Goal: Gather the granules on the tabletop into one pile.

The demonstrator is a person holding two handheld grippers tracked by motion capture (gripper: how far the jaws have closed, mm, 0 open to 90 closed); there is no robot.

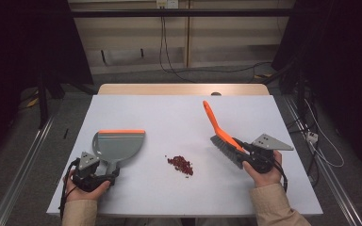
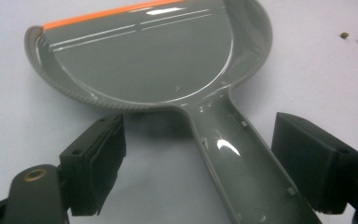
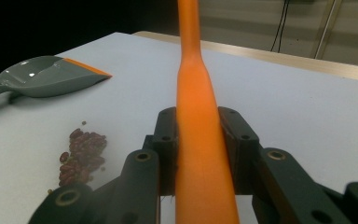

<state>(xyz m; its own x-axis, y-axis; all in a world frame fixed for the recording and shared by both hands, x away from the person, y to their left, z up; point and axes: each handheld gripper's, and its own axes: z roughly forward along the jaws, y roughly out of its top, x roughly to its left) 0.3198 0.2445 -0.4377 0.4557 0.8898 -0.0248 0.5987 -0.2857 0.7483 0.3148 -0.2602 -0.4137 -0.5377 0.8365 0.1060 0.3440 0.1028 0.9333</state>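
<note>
A grey dustpan [image 1: 121,143] with an orange lip lies flat on the white table [image 1: 169,113] at the left, lip facing away. My left gripper [image 1: 110,173] is open; in the left gripper view its jaws stand either side of the dustpan [image 2: 140,60] handle without touching it, the left gripper [image 2: 200,156] centred over it. My right gripper [image 1: 241,150] is shut on a brush [image 1: 221,134], orange handle pointing up and away, grey bristles toward the table. The right gripper [image 3: 200,140] clamps the brush handle [image 3: 193,79]. A small pile of red beans [image 1: 180,165] lies between the two tools.
The beans [image 3: 81,156] lie left of the brush in the right gripper view, with the dustpan [image 3: 46,77] farther off. A wooden table edge [image 1: 184,89] runs behind the white surface. Cables [image 1: 311,136] trail over the floor at the right.
</note>
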